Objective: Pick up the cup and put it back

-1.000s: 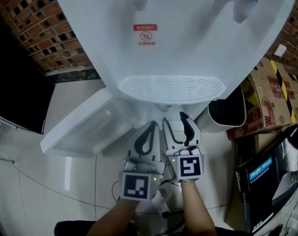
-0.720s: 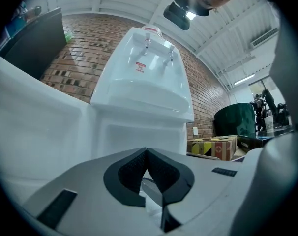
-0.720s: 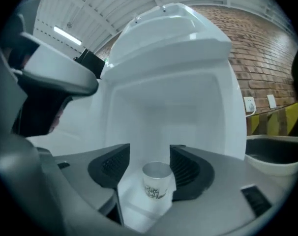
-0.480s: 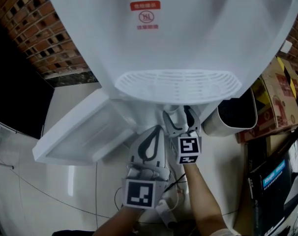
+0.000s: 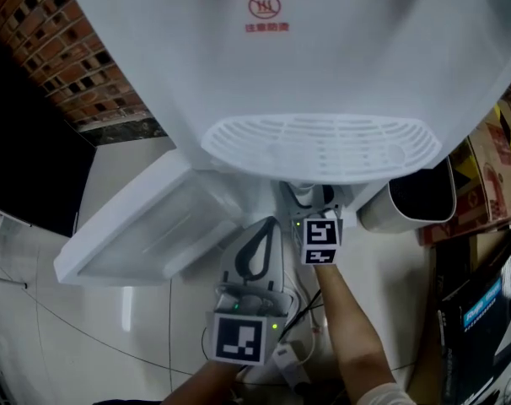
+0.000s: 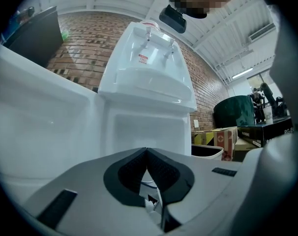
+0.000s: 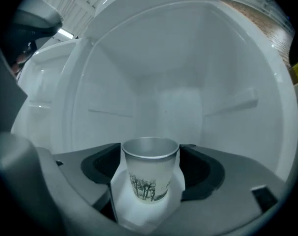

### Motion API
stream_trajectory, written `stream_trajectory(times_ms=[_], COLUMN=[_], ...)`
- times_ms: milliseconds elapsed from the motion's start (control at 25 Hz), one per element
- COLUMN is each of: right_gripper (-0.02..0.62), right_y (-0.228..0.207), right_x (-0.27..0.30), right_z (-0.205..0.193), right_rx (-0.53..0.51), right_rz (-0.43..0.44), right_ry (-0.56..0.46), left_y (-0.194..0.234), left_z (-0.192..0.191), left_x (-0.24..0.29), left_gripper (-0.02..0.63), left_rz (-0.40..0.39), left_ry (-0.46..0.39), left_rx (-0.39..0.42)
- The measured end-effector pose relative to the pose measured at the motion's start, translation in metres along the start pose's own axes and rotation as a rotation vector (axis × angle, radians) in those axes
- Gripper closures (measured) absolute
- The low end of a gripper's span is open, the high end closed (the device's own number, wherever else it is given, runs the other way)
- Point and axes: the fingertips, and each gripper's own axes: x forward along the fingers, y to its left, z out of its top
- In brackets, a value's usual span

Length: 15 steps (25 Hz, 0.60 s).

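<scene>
A white paper cup (image 7: 150, 173) with a dark tree print stands upright on the cabinet floor, inside the open lower cabinet (image 7: 173, 77) of the white water dispenser (image 5: 323, 74). My right gripper (image 7: 150, 156) reaches into that cabinet with the cup between its jaws. Its jaws have just been opening and the pads stand slightly off the cup's sides. In the head view the right gripper (image 5: 311, 199) pokes under the drip tray (image 5: 319, 146), which hides the cup. My left gripper (image 5: 266, 224) hangs outside beside it, shut with its tips together and nothing in them (image 6: 147, 151).
The cabinet door (image 5: 146, 226) hangs open to the left. A white bin (image 5: 411, 197) and cardboard boxes (image 5: 492, 175) stand to the right of the dispenser. A brick wall (image 5: 61, 66) runs behind. Cables lie on the tiled floor near my arms.
My right gripper has pushed forward and down, under the drip tray and into the cabinet. The left gripper has hardly moved.
</scene>
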Motion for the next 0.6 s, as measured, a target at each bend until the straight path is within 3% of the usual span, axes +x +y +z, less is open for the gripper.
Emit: stream_trajectory(times_ms=[320, 600], right_gripper=[0.242, 0.244], right_y=[-0.002, 0.005], right_x=[0.005, -0.029], right_z=[-0.005, 0.029], right_rx=[-0.021, -0.036], right_rz=[-0.007, -0.003], right_ry=[0.016, -0.024], left_y=[0.008, 0.010], left_z=[-0.001, 0.003], left_x=[0.001, 0.001], left_gripper=[0.606, 0.606], left_rz=[0.011, 0.022], left_ry=[0.005, -0.006], left_rx=[0.006, 0.023])
